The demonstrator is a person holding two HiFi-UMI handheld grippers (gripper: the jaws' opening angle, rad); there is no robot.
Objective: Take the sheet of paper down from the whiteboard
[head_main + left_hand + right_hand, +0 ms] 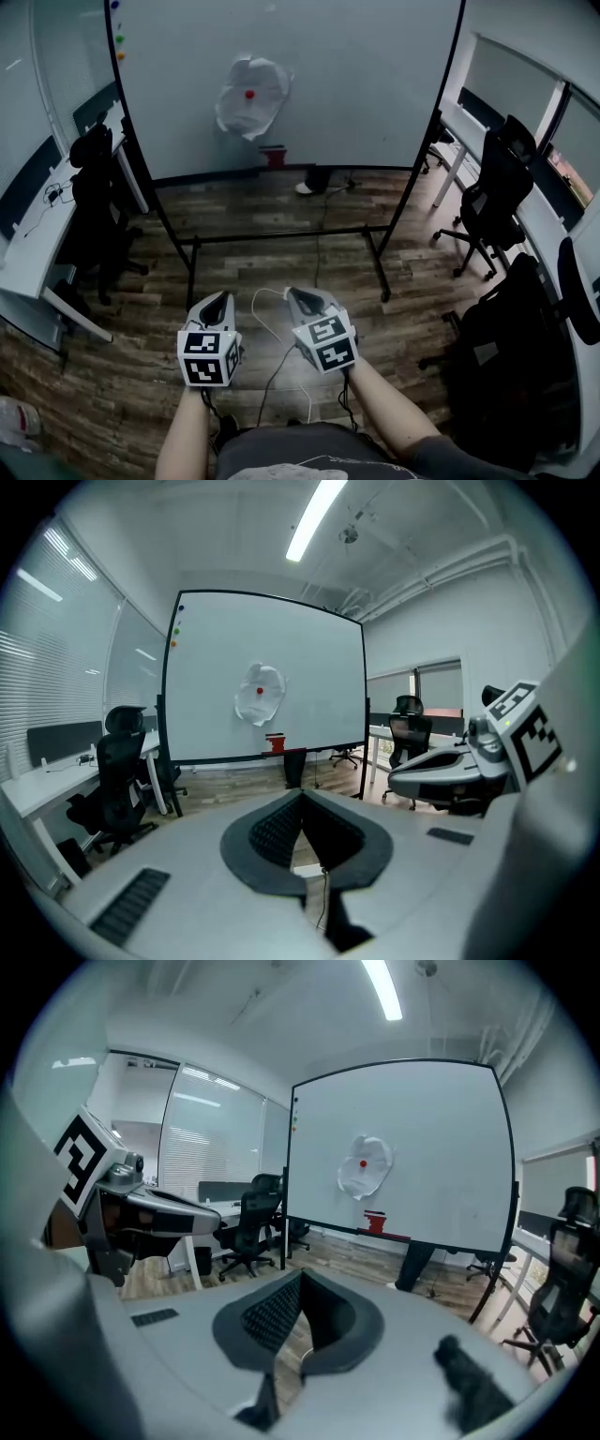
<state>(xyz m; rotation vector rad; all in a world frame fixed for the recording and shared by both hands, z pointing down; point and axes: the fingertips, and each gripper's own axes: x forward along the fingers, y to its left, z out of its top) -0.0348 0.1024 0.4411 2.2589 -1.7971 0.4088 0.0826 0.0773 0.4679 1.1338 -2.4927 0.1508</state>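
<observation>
A crumpled white sheet of paper (250, 97) hangs on the whiteboard (356, 84), pinned by a red magnet (249, 95). It also shows as the sheet (260, 693) in the left gripper view and the sheet (365, 1165) in the right gripper view. My left gripper (218, 302) and right gripper (293, 297) are held side by side low in the head view, well short of the board. Both are shut and hold nothing. The left gripper's tips (302, 793) and the right gripper's tips (300, 1275) meet in their own views.
The whiteboard stands on a black wheeled frame (281, 236) over wood flooring. A red eraser (273, 156) sits on its tray. Coloured magnets (118, 37) dot its top left corner. Office chairs (494, 192) and desks (37, 234) line both sides. A white cable (272, 300) lies on the floor.
</observation>
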